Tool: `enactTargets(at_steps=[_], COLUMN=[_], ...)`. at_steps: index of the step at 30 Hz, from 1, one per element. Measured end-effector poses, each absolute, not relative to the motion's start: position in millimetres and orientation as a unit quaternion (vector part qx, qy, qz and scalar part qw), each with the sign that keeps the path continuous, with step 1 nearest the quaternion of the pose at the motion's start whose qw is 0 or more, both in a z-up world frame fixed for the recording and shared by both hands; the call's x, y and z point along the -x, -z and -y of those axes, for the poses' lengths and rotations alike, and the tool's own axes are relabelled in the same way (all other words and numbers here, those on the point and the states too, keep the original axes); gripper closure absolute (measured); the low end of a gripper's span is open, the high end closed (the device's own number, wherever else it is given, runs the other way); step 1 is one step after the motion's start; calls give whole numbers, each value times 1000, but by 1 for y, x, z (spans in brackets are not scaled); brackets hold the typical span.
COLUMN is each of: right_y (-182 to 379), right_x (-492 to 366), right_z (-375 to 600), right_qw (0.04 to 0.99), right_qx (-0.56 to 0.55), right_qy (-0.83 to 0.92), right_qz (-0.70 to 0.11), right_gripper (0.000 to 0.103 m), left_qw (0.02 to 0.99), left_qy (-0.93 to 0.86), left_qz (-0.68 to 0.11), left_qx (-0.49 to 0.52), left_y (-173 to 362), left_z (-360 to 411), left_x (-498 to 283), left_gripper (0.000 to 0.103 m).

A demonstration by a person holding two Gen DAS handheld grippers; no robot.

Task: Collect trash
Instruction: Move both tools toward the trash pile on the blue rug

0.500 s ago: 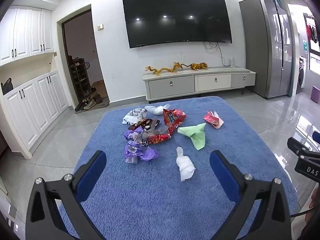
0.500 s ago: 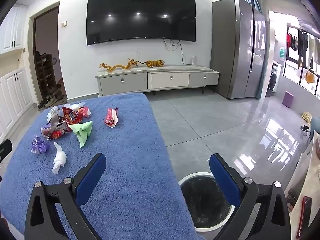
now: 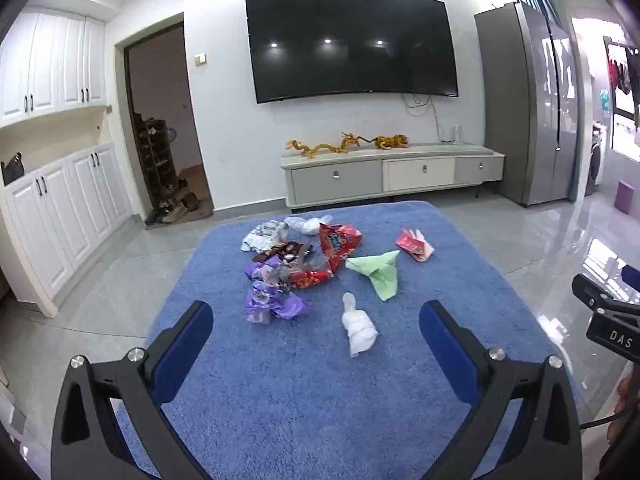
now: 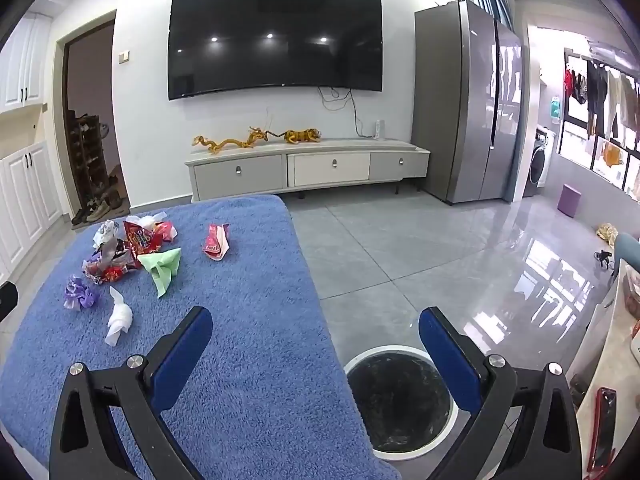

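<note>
Awaiting pickup: all trash on bench [image 3: 320, 400], none binned yet. White wad [image 3: 359, 327] at 12 o'clock of left gripper [image 3: 316, 330]. Bin [image 4: 400, 400] under right gripper [image 4: 316, 330]. Both fingers released, empty.

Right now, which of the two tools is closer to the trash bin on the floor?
The right tool. It hangs over the table's right edge, with the trash bin just below it. The left tool faces the litter, and its view shows no bin.
</note>
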State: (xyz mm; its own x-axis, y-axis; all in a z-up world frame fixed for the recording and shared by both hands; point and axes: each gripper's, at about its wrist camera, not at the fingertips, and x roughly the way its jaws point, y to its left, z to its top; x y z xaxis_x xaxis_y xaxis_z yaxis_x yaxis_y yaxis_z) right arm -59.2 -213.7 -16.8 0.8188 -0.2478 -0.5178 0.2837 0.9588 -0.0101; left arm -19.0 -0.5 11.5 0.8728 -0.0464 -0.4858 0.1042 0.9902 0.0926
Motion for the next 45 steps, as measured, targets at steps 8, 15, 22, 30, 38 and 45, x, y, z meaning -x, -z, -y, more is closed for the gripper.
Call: enactTargets(at_steps=[8,15,22,30,38,45], right_y=[4,-1,8,13,0,6], right_x=[75,74,52,29,2,-39], right_z=[213,204,207,212,208,203], right_qw=[959,962,958,954,957,953], right_qx=[-37,-32,-49,-83,-71,-77], right_qy=[147,144,109,58,26,-4], right_qz=[-239,-231,-259,-282,-279,-294], right_gripper=[0,0,0,0,0,0], left_qw=[961,963,962,959,954,943], left_qy=[60,36,10,-1,-10,26], left_qz=[-265,-267,-275,-285,-298,-331], left_qx=[-52,-29,1,12,25,16], left_y=[-8,-7,-1,3,10,40], left_z=[-18,-52,-75,-83,-107,-109], left_x=[26,24,4,-21,-49,-78], left_gripper=[0,0,0,0,0,3])
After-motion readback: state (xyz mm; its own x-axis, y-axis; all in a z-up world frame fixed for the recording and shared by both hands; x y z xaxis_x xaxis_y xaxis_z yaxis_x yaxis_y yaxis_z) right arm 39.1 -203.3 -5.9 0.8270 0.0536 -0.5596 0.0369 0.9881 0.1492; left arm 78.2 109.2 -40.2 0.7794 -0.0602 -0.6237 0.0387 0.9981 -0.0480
